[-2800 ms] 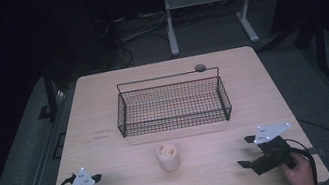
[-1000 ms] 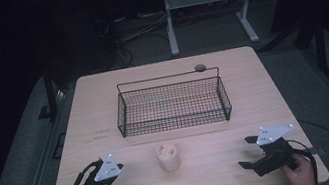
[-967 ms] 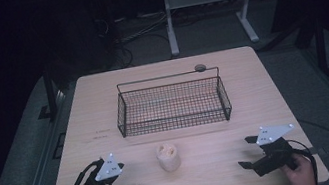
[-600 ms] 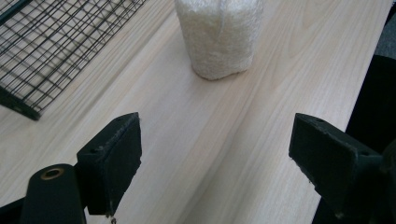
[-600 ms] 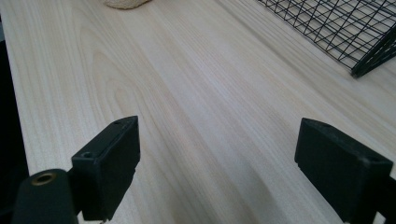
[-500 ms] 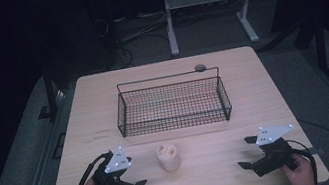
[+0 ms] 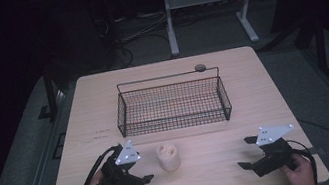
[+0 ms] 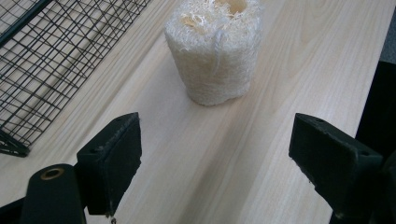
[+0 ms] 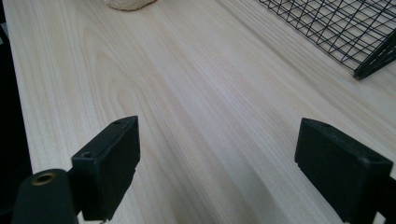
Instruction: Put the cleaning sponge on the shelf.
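A cream, fibrous loofah piece (image 7: 167, 157) stands upright on the wooden table (image 7: 199, 69), near the front and left of centre. My left gripper (image 7: 143, 170) is open just to its left, jaws pointing at it. In the left gripper view the loofah piece (image 8: 215, 51) stands a short way ahead of the open left gripper (image 8: 219, 158), with bare wood between the jaws. My right gripper (image 7: 245, 153) rests open at the front right, far from the loofah. In the right gripper view the right gripper (image 9: 224, 168) frames bare table, and the loofah's base (image 9: 126, 3) shows at the top edge.
A black wire basket (image 7: 175, 120) stands empty at the table's middle, behind the loofah; its mesh (image 8: 42, 60) is left of my left jaw, and its corner (image 9: 369, 65) is at the right gripper view's upper right. A small dark disc (image 7: 200, 68) lies behind the basket.
My left gripper has moved right along the front of the table, from the front left corner to just beside the loofah. The right gripper has stayed in place.
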Available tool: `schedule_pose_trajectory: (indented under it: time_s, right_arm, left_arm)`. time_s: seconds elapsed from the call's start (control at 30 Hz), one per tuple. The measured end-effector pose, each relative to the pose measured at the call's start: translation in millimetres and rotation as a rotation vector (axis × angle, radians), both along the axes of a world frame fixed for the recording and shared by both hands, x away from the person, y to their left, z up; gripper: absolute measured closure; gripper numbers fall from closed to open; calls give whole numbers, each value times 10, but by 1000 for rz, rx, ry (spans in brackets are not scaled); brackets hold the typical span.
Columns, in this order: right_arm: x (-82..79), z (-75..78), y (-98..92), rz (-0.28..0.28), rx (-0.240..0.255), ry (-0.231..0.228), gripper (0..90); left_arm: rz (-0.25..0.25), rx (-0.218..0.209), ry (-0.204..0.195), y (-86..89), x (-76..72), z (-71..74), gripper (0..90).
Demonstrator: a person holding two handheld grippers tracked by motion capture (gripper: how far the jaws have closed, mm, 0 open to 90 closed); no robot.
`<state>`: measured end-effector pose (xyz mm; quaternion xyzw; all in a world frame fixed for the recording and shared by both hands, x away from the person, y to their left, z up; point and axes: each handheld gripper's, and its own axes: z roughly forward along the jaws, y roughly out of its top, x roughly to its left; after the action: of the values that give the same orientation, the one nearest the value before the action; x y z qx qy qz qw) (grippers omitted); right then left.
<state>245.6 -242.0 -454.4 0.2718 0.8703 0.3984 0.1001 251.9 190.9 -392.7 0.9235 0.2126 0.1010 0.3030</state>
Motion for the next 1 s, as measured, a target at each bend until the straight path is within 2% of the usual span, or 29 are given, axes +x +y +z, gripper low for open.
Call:
schedule_pose_trajectory:
  time_s: [0.5,1.0]
  right_arm:
    - [-4,5,-2,4,5,-3,136]
    - [-10,11,-5,4,5,-5,136]
  left_arm:
    - [-38,33,15,-166,102,12,164]
    - [-59,39,27,-277,194,4,164]
